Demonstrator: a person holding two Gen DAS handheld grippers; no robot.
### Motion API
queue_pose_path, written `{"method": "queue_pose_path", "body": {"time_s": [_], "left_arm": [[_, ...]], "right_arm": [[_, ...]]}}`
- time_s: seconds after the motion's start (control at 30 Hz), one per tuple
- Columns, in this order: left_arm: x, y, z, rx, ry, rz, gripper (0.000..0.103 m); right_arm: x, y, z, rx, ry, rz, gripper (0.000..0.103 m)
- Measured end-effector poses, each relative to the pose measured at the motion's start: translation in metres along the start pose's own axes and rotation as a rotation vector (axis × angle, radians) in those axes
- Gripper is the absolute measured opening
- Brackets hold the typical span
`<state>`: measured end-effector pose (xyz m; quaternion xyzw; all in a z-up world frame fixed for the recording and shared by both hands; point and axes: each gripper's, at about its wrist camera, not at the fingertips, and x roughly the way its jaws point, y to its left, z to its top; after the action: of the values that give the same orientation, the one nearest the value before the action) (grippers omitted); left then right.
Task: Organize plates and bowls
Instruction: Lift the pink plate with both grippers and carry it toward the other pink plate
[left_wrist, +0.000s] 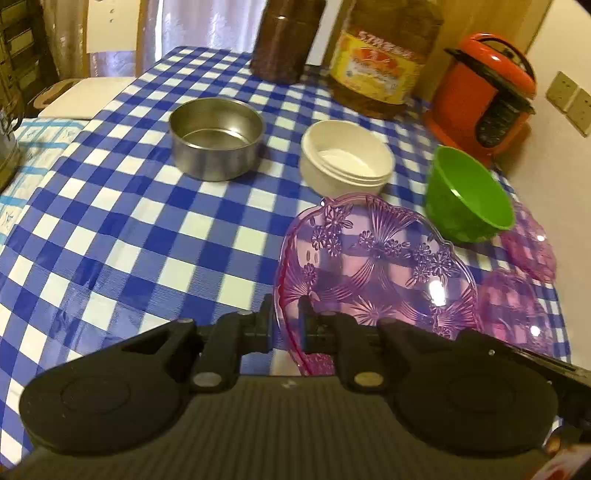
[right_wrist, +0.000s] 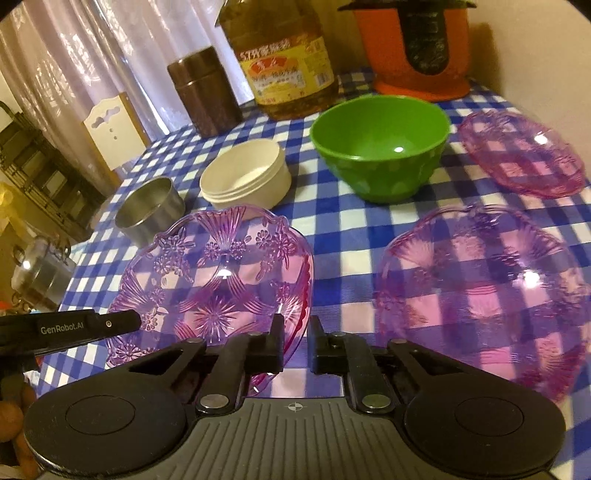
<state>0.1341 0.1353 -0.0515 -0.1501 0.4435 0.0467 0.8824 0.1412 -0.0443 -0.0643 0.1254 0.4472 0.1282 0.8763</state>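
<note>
Left gripper (left_wrist: 286, 325) clamped on near rim of pink plate (left_wrist: 373, 269); right gripper (right_wrist: 297, 341) pinches same plate's (right_wrist: 218, 280) opposite edge. Plate tilted, held over checked cloth (left_wrist: 129, 229). Second pink plate (right_wrist: 491, 291) lies just right of it, third (right_wrist: 524, 151) behind, beside green bowl (right_wrist: 380, 147). White bowl (right_wrist: 245, 179) and steel tin (right_wrist: 149, 208) stand farther left. Oil bottle (right_wrist: 288, 62), brown jar (right_wrist: 207, 96), orange cooker (right_wrist: 413, 48) along back.
</note>
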Motion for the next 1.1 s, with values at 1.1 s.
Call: {"method": "queue_pose_path", "body": {"time_s": [1.1], "left_arm": [[-0.007, -0.177, -0.039, 0.256, 0.031, -0.175, 0.012]], "right_arm": [[-0.124, -0.141, -0.003, 0.144, -0.124, -0.196, 0.012]]}}
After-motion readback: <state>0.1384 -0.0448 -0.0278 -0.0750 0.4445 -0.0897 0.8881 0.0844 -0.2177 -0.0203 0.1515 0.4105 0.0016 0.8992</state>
